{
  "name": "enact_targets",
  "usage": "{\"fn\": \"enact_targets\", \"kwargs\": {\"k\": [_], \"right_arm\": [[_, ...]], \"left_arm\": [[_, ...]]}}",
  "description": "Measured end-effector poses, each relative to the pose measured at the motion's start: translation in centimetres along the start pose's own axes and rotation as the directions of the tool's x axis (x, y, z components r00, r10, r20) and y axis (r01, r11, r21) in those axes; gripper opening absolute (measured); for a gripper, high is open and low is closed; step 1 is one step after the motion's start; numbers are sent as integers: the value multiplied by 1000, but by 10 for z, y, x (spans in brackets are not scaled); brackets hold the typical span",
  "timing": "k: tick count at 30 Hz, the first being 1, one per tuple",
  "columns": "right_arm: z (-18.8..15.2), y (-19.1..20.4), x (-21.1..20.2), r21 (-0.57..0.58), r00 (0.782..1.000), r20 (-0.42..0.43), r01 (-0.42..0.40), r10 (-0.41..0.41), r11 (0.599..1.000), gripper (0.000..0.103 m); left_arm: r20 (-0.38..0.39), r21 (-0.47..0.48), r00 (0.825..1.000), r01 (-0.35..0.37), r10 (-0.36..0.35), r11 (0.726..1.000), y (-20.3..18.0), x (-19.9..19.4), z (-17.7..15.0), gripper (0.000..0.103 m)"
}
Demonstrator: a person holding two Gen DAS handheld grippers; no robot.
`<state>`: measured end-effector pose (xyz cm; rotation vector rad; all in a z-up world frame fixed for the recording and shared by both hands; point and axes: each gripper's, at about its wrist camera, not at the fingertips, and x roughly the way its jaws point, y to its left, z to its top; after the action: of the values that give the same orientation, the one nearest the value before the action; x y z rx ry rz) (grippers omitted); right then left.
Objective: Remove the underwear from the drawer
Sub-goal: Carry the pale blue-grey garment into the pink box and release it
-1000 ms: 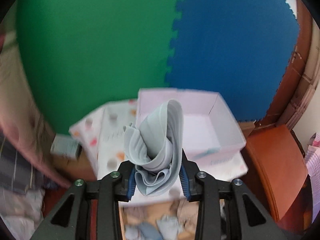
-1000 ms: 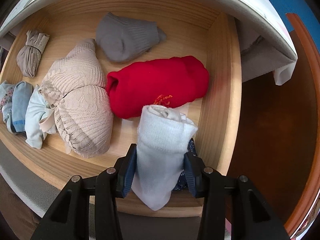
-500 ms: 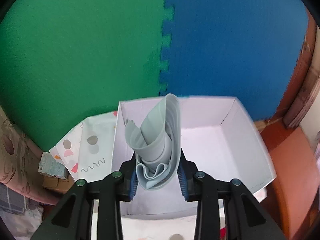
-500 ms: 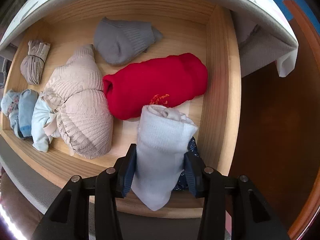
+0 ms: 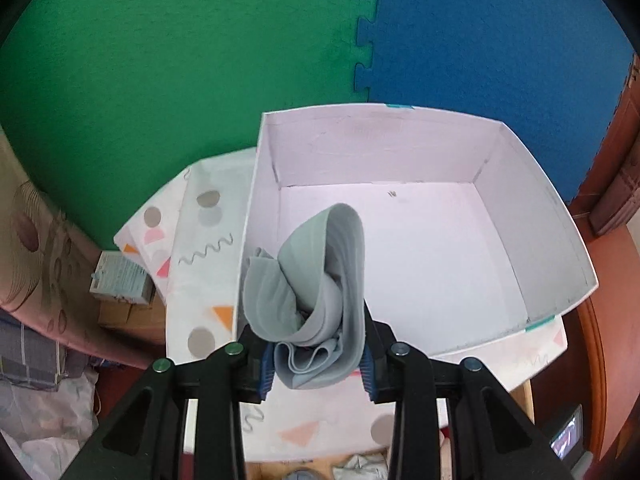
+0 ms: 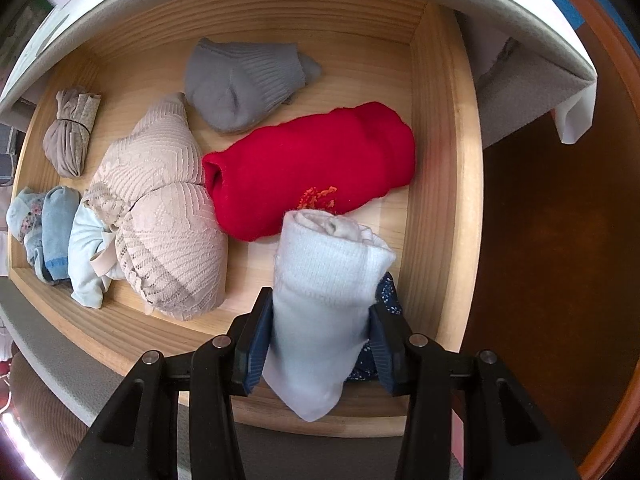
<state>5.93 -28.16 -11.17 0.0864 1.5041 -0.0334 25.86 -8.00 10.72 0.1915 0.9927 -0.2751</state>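
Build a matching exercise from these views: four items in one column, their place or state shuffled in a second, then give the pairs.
Items:
1. grey-green folded garment
2. white rolled bundle
3. red roll
4. white box

States:
A. lying on the drawer floor
B. clamped in the right gripper
C. open-topped, nothing lying inside
D. clamped in the left gripper

Pairs: 1-D, 2-B, 3-A, 4-C

Green foam mat [image 5: 180, 60] at eleven o'clock, blue foam mat [image 5: 500, 40] at one, small printed carton [image 5: 120, 278] at nine.
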Motion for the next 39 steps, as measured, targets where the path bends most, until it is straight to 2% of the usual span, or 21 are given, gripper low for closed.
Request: {"fn": "enact_targets", "kwargs": {"k": [7, 13, 18, 27, 32, 35, 39], "right_arm": [[0, -2, -3, -1, 1000, -1, 2, -2, 1000, 42], [-1, 0, -4, 2, 1000, 0, 3, -3, 1000, 42], [-1, -1, -4, 10, 1000, 0, -7, 7, 1000, 42], [-1, -7, -5, 24, 1000, 8, -16, 16, 1000, 42], [-2, -15, -8, 52, 999, 19, -38, 37, 998, 42], [-3, -16, -10, 44, 999, 29, -27, 26, 999, 42], [-4, -11, -16, 32, 999, 42, -6, 5, 999, 42]], "left_arm": [[-62, -22, 998, -14, 13, 1000, 0, -12, -21, 33], [-62, -29, 998, -25, 23, 999, 4, -21, -28, 33], [-61, 3, 997, -48, 48, 999, 5, -20, -28, 34], [-59, -28, 997, -46, 45, 999, 20, -19, -26, 34], [-49, -47, 999, -21, 19, 999, 20, -20, -25, 43], [-48, -38, 999, -22, 20, 999, 14, -19, -26, 47], [-52, -63, 999, 10, -13, 998, 10, -22, -26, 51]]}}
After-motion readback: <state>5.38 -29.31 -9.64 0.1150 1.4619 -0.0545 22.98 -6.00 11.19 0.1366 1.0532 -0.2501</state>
